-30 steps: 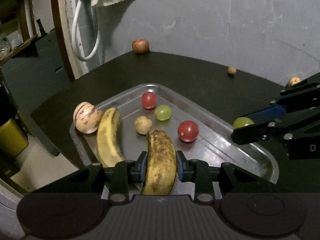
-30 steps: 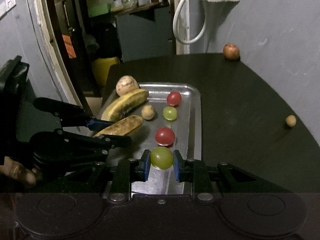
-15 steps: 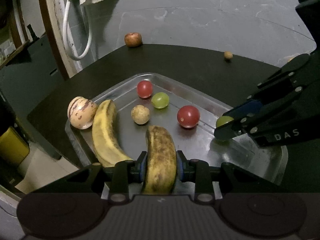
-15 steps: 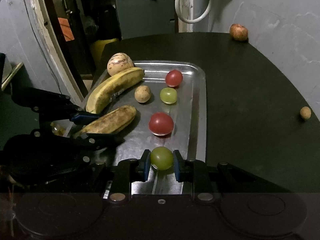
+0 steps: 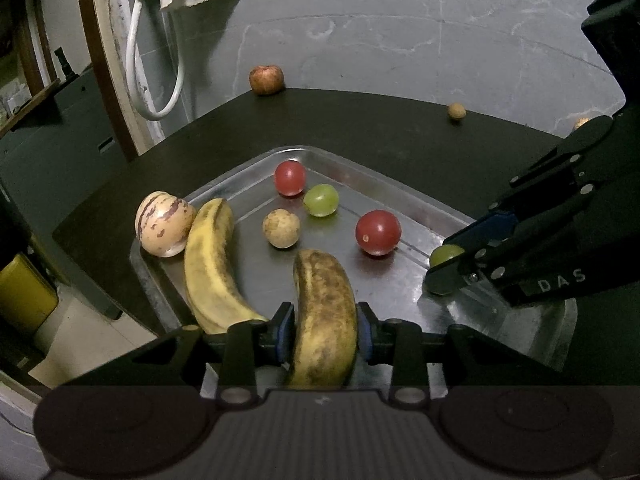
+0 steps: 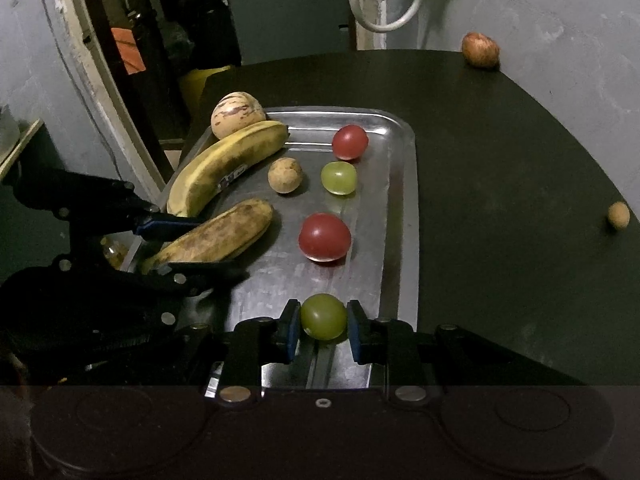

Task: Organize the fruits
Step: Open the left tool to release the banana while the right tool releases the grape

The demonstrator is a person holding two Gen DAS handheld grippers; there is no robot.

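A metal tray lies on a dark round table. On it are a yellow banana, a striped pale melon, a small brown fruit, two red tomatoes and a green grape. My left gripper is shut on a brown-spotted banana low over the tray. My right gripper holds a second green grape at the tray's near end; its pads look slightly parted.
An apple sits at the table's far edge by the wall. A small brown nut-like fruit lies on the bare table. A white hose hangs on the wall. The floor drops away left of the table.
My right gripper has carried the green grape from beside the tray down onto its near end, and its pads have loosened. My left gripper with the spotted banana has lowered slightly.
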